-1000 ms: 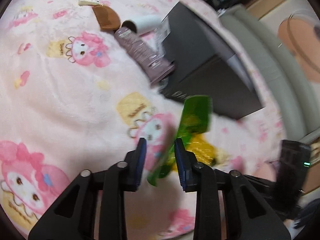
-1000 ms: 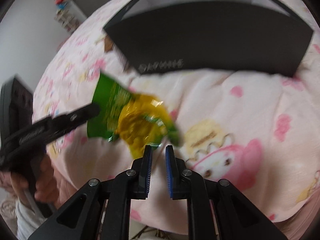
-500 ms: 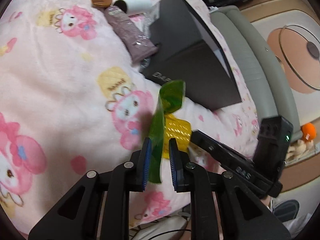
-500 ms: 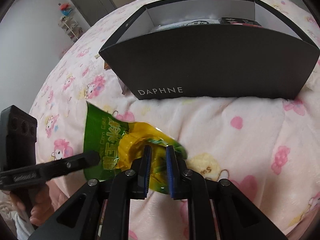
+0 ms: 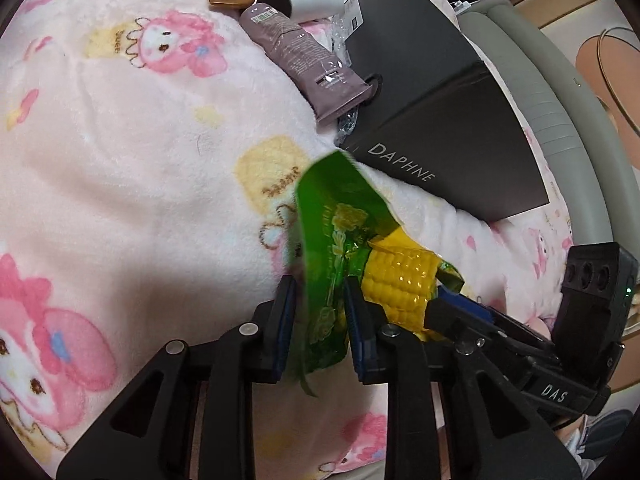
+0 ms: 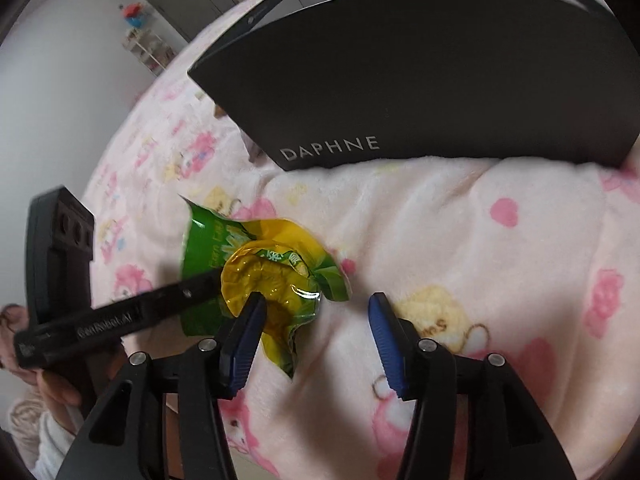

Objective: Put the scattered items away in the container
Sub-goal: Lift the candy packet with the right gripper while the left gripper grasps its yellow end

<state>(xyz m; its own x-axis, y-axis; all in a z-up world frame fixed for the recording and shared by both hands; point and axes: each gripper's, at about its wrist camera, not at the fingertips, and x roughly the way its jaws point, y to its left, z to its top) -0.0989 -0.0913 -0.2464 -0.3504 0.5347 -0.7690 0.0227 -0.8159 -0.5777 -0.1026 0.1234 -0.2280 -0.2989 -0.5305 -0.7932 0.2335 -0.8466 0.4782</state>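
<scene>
Bed blanket [image 5: 120, 160] fills our frame; black box [image 5: 440, 112] upper right. Corn packet [image 5: 336, 240] at lower centre, clenched by left tongs [image 5: 320, 312] at its thin green edge. Right tongs [image 6: 316, 320] released beside it. We fear slippery film sliding free mid-lift.

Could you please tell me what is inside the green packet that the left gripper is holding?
Through the green packet a yellow corn cob shows, kernels visible. The left gripper pinches the packet's flat green end. The cob's far end is hidden behind the right gripper.
</scene>
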